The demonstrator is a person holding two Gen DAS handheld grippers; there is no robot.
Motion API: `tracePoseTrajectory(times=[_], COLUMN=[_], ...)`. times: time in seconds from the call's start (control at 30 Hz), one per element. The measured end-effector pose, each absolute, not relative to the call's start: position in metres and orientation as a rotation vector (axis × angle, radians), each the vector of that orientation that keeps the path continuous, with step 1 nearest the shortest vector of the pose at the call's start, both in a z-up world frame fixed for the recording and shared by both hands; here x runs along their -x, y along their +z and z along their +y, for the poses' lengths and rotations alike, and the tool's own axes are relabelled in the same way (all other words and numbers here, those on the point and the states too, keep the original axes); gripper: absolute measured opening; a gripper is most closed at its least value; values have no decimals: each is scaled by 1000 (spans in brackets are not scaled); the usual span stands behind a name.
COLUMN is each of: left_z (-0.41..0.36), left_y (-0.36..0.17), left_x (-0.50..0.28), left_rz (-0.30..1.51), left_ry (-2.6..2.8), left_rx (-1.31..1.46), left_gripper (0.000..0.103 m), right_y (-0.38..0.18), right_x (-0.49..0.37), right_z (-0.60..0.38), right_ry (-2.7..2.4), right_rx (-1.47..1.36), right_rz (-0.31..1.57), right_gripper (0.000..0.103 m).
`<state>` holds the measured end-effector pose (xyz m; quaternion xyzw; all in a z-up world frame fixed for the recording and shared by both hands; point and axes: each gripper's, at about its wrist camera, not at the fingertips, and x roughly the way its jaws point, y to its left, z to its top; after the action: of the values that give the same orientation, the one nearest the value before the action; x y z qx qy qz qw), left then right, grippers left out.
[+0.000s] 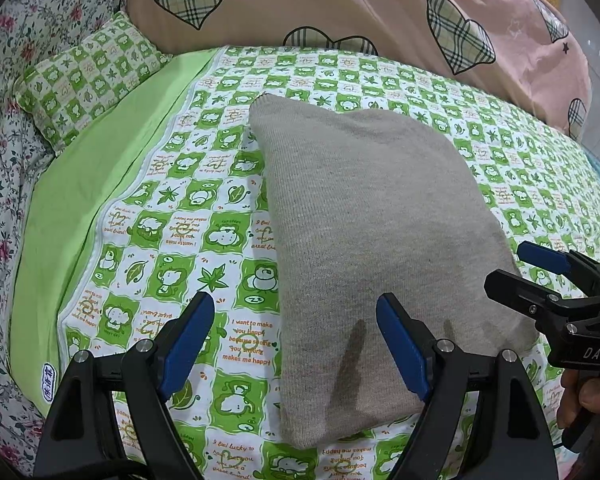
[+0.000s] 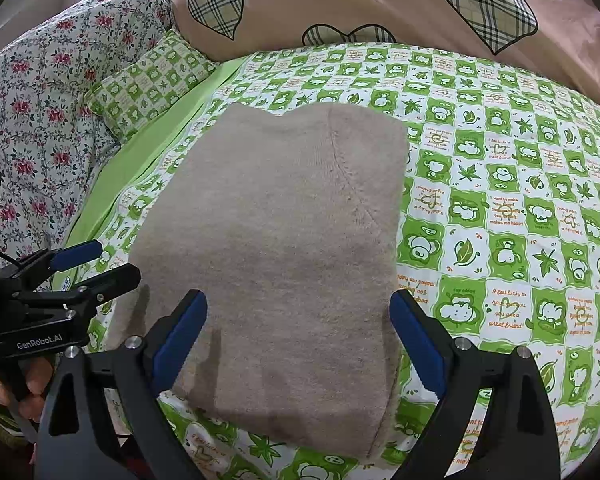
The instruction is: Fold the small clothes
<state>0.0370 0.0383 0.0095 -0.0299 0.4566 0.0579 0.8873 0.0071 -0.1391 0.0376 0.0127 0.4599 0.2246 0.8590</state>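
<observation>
Two labels, "DAS", "GenRobot.AI"

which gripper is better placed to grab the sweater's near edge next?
Right, probably. The right gripper stands open squarely over the near edge of the folded sweater. The left gripper, also open, straddles only its left edge, with one finger over bare sheet.
</observation>
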Motion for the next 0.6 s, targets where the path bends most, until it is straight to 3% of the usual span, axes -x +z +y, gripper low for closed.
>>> tracePoseTrajectory(times=[0.6], left_z=[37], left_y=[10], left_x=[-37], left_rz=[949], left_ry=[120], left_rx=[61], left_gripper=[84], right_y=[39], right_x=[-8], right_z=[-140], right_ry=[474], right_rx=[-28], right_rz=[963], right_gripper=[94])
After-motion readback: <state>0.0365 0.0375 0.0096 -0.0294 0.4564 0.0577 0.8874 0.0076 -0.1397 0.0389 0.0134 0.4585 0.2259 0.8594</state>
